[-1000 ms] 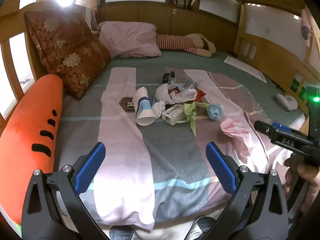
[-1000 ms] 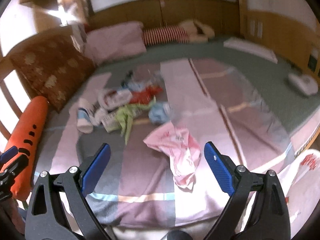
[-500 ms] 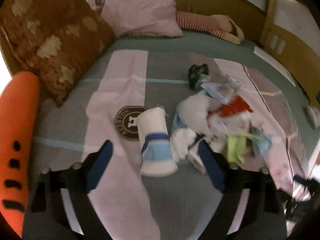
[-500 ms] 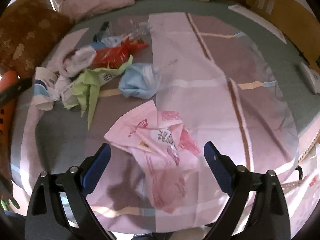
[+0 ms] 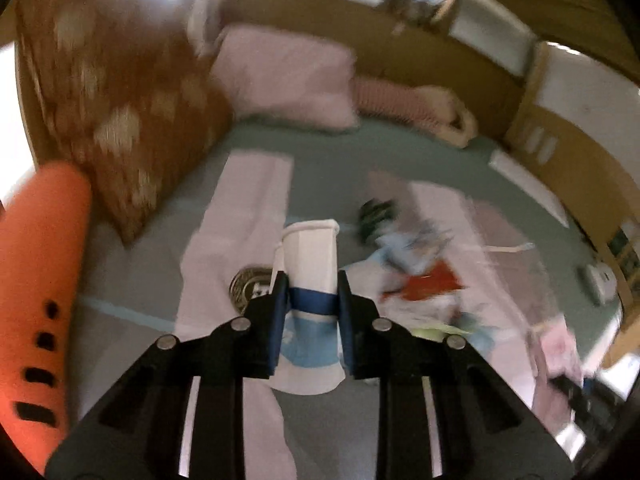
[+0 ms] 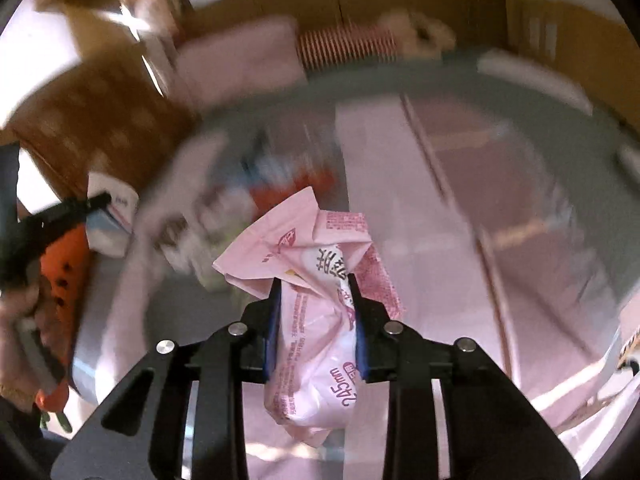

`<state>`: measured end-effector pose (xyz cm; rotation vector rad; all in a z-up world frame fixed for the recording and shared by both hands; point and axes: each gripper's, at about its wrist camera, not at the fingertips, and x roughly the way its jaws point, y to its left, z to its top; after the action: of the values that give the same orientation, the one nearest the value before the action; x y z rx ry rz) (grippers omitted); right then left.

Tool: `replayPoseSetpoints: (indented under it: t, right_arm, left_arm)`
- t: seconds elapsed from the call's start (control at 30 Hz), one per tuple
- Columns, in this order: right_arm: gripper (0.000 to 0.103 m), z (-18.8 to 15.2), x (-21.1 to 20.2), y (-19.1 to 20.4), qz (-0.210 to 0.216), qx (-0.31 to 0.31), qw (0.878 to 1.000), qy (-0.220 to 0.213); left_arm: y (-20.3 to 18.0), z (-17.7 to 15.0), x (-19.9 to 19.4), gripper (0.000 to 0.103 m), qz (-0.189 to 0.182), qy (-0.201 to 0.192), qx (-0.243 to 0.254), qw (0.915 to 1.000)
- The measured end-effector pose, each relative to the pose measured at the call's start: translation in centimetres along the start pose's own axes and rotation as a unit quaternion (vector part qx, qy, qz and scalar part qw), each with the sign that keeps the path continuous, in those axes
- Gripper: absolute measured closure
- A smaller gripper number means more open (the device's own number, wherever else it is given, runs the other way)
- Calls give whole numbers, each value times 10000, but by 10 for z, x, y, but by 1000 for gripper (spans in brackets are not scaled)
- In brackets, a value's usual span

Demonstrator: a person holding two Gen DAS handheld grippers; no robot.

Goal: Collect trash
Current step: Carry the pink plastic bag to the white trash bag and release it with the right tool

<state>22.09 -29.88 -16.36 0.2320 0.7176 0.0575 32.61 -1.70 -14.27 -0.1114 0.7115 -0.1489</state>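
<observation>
Your left gripper point(image 5: 310, 300) was clamped on a white paper cup point(image 5: 310, 280) with a dark blue band and a pale blue patch. The cup lay lengthwise between the two black fingers, its rolled rim pointing away from you toward the head of the bed point(image 5: 400, 148). It appeared raised off the striped bedspread point(image 5: 248, 200), though motion blur made that hard to confirm.

Your right gripper point(image 6: 314, 312) was pinched tight on a crumpled pink plastic wrapper point(image 6: 312, 280) printed with red text. The wrapper bulged above and hung below the fingertips, held over the pink and grey stripes.

Beyond the cup and to its right, the rest of the trash pile point(image 5: 420, 272) lay on the bedspread: something red, something pale blue, a dark green object, all smeared by blur. A brown patterned cushion point(image 5: 112, 120) and a pink pillow point(image 5: 288, 80) leaned at the far left. An orange carrot-shaped pillow point(image 5: 36, 288) lay along the left edge. A striped stuffed toy point(image 5: 408, 104) rested by the headboard.
</observation>
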Motion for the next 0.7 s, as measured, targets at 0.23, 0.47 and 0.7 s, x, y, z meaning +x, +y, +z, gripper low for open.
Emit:
replayPoseSetpoints:
  t: [0.23, 0.47, 0.7]
  right_arm:
    - [73, -11, -67, 40, -21, -605, 9904, -1241]
    - [73, -25, -81, 54, -172, -861, 9861, -1407]
    - [73, -27, -73, 56, -263, -872, 9885, -1206]
  left_arm:
    - [-22, -59, -116, 77, -230, -651, 648, 9955]
    - [-24, -114, -130, 77, -127, -327, 847, 9958]
    - [-19, -109, -117, 76, -160, -271, 661, 9973]
